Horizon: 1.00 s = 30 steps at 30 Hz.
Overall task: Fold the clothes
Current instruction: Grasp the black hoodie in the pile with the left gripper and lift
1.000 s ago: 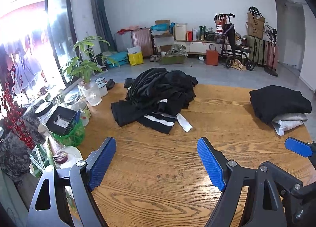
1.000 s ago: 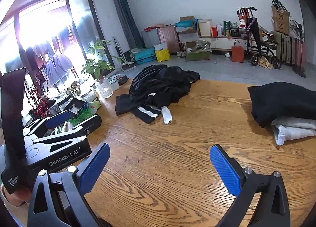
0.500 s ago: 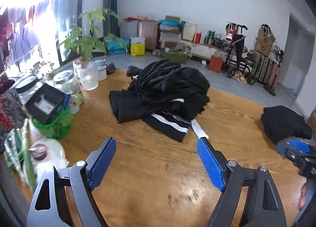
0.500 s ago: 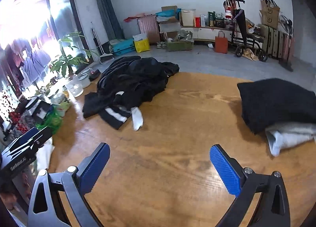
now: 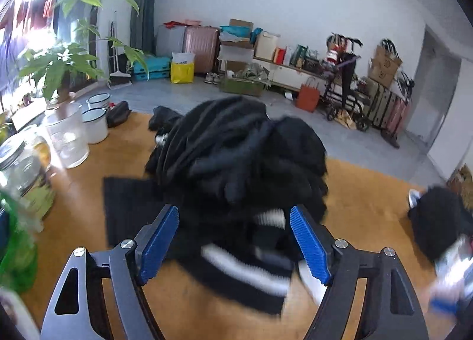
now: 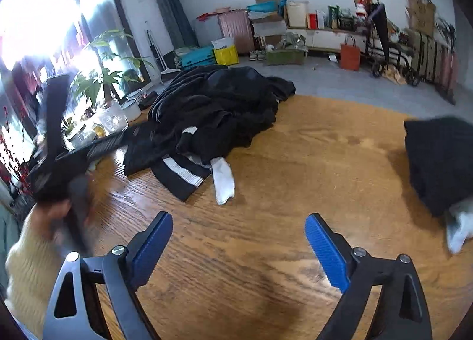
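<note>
A heap of black clothes (image 5: pixel 236 157) lies on the round wooden table (image 5: pixel 369 192). At its near edge sits a black garment with white stripes (image 5: pixel 245 269). My left gripper (image 5: pixel 235 241) hovers over that striped piece, its jaws closing with the fabric between them but not pressed by the pads. In the right wrist view the same heap (image 6: pixel 215 109) lies ahead on the left, with a white sock (image 6: pixel 223 180) sticking out. My right gripper (image 6: pixel 239 248) is above bare wood, its jaws closing slightly with nothing between them.
A folded black stack (image 6: pixel 437 159) on a white garment (image 6: pixel 458 227) sits at the table's right edge. Glass jars (image 5: pixel 26 168), a vase (image 5: pixel 66 139) and a green bag (image 5: pixel 14 251) crowd the left edge. A hand in a yellow sleeve (image 6: pixel 32 251) shows at the left.
The left gripper has swept forward and down to the clothes heap and its jaws have narrowed. The right gripper has dropped closer to the table and its jaws have narrowed a little.
</note>
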Each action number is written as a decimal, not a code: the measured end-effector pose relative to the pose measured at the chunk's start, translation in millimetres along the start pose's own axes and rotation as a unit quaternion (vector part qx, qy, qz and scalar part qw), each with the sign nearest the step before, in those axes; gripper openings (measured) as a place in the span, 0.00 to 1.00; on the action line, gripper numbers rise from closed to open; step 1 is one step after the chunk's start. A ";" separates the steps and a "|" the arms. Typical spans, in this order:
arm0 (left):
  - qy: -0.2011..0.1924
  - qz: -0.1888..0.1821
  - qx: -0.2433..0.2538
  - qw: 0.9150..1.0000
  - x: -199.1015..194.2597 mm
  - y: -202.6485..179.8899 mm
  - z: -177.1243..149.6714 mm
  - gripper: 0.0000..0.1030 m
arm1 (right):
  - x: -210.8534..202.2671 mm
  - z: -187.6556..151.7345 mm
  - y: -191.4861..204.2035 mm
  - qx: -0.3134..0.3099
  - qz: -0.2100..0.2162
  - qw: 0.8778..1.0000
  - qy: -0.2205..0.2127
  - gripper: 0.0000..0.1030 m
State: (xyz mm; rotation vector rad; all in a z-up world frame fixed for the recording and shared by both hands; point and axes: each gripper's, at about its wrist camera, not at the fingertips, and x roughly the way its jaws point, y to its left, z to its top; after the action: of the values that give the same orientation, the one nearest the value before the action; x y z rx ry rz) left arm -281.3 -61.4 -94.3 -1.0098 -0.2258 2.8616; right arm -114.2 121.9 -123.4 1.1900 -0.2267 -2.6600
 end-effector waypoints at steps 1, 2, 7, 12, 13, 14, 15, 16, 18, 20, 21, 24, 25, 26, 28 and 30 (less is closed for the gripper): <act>0.012 0.005 0.001 1.000 16.7 -4.5 7.5 0.50 | -0.9 -5.2 -1.8 0.006 0.004 1.000 0.004 0.91; 0.035 0.012 0.002 0.999 32.7 -9.1 11.8 0.30 | -1.9 -10.8 -3.8 0.012 0.006 1.000 0.008 0.92; 0.062 -0.025 -0.047 0.997 45.9 1.2 8.6 0.08 | -8.5 -32.9 -13.4 0.026 0.005 0.999 0.030 0.92; 0.081 -0.096 -0.058 0.990 0.9 8.3 1.8 0.07 | -25.4 -33.3 -27.7 0.046 -0.005 0.999 0.021 0.92; 0.087 -0.110 -0.058 0.988 -9.0 9.0 0.6 0.07 | -28.6 -33.0 -28.7 0.050 -0.002 0.999 0.022 0.92; 0.093 -0.118 -0.048 0.987 -24.6 5.5 -3.1 0.07 | -32.0 -32.8 -29.1 0.053 0.001 0.998 0.022 0.92; 0.098 -0.119 -0.036 0.987 -40.0 -1.4 -7.6 0.07 | -38.4 -32.5 -28.3 0.054 0.004 0.998 0.020 0.92; 0.106 -0.114 -0.023 0.988 -53.8 -8.0 -13.5 0.07 | -45.9 -32.2 -27.1 0.053 0.008 0.998 0.015 0.92; 0.132 -0.094 -0.005 0.987 -81.5 -18.9 -30.2 0.07 | -60.9 -31.6 -24.7 0.053 0.016 0.998 0.007 0.92; 0.146 -0.091 0.004 0.985 -107.9 -22.7 -48.5 0.07 | -79.3 -36.2 -22.6 0.047 0.026 0.999 -0.001 0.93; 0.152 -0.091 0.008 0.984 -121.6 -24.4 -58.0 0.07 | -86.3 -38.6 -22.1 0.045 0.028 0.999 -0.002 0.93; 0.167 -0.103 -0.002 0.981 -158.2 -29.7 -89.8 0.07 | -103.4 -51.5 -16.8 0.032 0.032 0.999 0.004 0.94; 0.168 -0.109 -0.003 0.980 -169.5 -32.0 -97.8 0.07 | -109.0 -56.0 -14.8 0.027 0.033 0.999 0.006 0.94; 0.168 -0.115 -0.004 0.979 -181.3 -34.3 -105.4 0.07 | -112.3 -59.8 -13.6 0.024 0.034 0.999 0.009 0.94; 0.171 -0.123 0.000 0.978 -199.0 -41.7 -116.8 0.07 | -115.9 -65.8 -9.4 0.016 0.035 0.999 0.017 0.94; 0.173 -0.126 0.000 0.977 -210.8 -46.1 -124.8 0.07 | -114.6 -67.6 -3.1 0.004 0.035 0.999 0.021 0.94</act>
State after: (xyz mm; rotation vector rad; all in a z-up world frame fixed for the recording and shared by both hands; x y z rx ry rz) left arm -37.3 -32.6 -52.7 -1.3477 -0.2993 2.4143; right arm 10.3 151.2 -86.8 1.2164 -0.2678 -2.5729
